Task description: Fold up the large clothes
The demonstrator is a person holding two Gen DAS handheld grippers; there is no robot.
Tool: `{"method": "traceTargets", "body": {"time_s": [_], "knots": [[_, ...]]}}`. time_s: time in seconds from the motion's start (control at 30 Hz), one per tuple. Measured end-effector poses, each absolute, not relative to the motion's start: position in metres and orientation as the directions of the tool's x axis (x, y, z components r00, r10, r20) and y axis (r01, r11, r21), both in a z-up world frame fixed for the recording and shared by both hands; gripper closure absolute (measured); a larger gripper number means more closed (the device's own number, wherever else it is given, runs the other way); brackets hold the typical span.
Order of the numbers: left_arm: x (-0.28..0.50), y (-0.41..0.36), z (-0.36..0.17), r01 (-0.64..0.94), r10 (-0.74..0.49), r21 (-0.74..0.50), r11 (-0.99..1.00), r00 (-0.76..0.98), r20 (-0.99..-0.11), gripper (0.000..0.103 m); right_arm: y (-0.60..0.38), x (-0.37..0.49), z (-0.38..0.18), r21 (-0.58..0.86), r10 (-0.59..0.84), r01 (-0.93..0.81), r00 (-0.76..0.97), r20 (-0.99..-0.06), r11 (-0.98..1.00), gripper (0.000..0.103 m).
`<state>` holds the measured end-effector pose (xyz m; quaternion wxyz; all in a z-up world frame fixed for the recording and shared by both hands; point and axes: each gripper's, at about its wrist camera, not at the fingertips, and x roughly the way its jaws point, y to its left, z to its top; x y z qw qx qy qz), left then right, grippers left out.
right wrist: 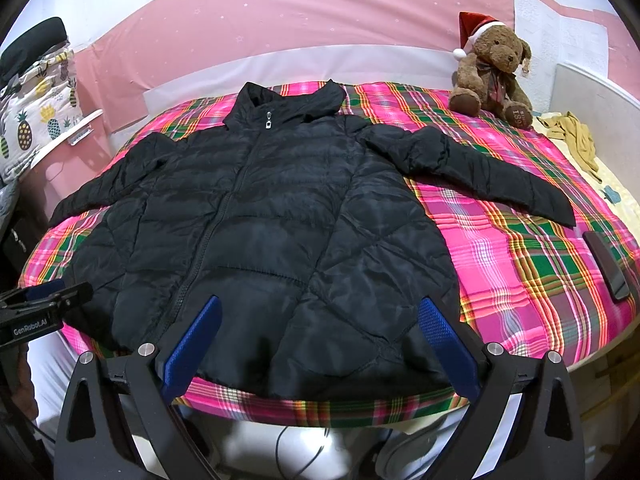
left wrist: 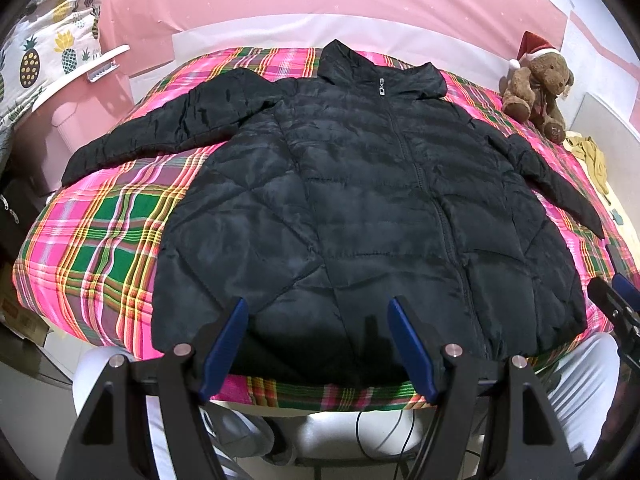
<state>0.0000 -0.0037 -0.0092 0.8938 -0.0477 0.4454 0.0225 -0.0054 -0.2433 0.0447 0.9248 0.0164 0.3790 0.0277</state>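
Observation:
A black quilted puffer jacket (left wrist: 360, 200) lies flat and zipped, front up, on a pink and green plaid bed cover (left wrist: 100, 248), with both sleeves spread outward. It also shows in the right wrist view (right wrist: 260, 232). My left gripper (left wrist: 318, 308) is open and empty, hovering above the jacket's hem near the bed's front edge. My right gripper (right wrist: 318, 306) is open and empty above the hem further right. The right gripper's tip (left wrist: 616, 300) shows at the right edge of the left wrist view. The left gripper's tip (right wrist: 44, 300) shows at the left edge of the right wrist view.
A brown teddy bear (right wrist: 492, 72) in a Santa hat sits at the far right corner of the bed. A dark phone (right wrist: 608, 264) lies on the cover (right wrist: 520, 264) at the right. A yellow cloth (right wrist: 572, 136) lies beyond it. A pineapple-print fabric (left wrist: 48, 48) hangs at the left.

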Motion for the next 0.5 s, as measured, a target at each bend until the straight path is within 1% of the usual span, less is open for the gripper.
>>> {"method": "traceTargets", "body": {"time_s": [0.5], "knots": [[-0.0030, -0.0064, -0.0073, -0.081, 0.004, -0.055, 0.995, 0.601, -0.799, 0.029, -0.2429, -0.0057, 0.0433, 0.052, 0.065, -0.040, 0.711, -0.700, 0.998, 0.004]]}}
